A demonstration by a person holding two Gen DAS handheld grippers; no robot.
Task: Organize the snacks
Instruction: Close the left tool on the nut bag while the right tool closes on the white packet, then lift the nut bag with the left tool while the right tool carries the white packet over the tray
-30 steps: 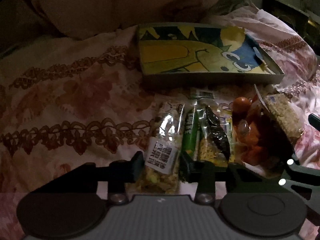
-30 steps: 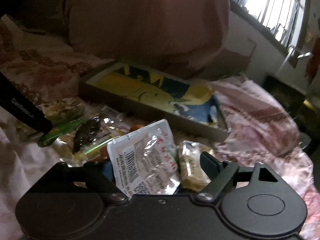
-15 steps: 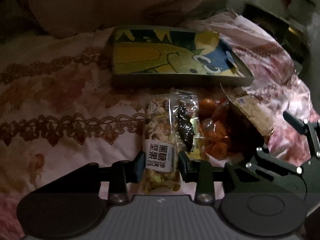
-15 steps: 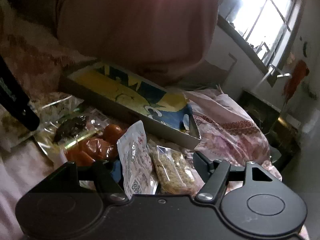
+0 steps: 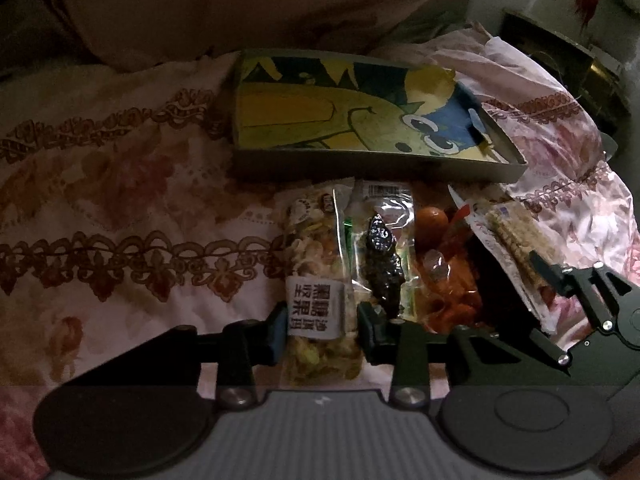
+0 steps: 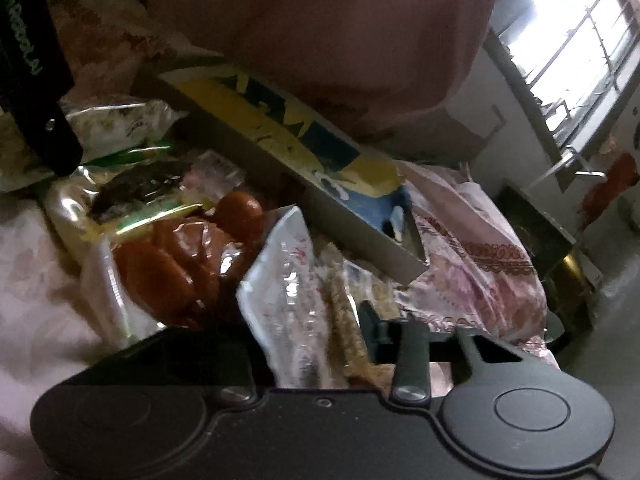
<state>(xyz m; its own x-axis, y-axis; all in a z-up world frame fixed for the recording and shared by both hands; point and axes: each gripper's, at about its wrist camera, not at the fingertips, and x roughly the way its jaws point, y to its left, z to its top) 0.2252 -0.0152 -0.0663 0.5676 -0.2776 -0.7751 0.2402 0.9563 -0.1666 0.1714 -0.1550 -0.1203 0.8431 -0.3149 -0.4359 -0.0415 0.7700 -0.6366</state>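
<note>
**Both grippers closed on snack packs beside the cartoon box**

We see a row of snacks lying on a bed with a pink floral bedspread point(image 5: 120, 208), just near of a shallow grey cardboard box with a yellow and blue cartoon lining point(image 5: 360, 120).

Our left gripper point(image 5: 322, 332) holds the near end of a long clear packet of pale mixed nuts with a white label point(image 5: 316, 280); its fingers point(image 5: 276, 332) stand narrow, pressed against both sides of the packet. Just right of it lies a clear wrapper holding a dark dried fruit point(image 5: 382, 264), then a clear bag of orange candies point(image 5: 444, 272).

Farther right, our right gripper point(image 6: 316, 336) has just been closing, and it now pinches two packs together: a white crinkled foil pouch point(image 6: 288, 288) and a clear pack of tan grain bars point(image 6: 348, 320), both standing on edge between the fingers. The right finger point(image 6: 372, 332) touches the grain bars; the left one is hidden in shadow.

A large pink pillow point(image 6: 320, 40) lies beyond the box, and a barred window point(image 6: 568, 32) shows at far right.
</note>
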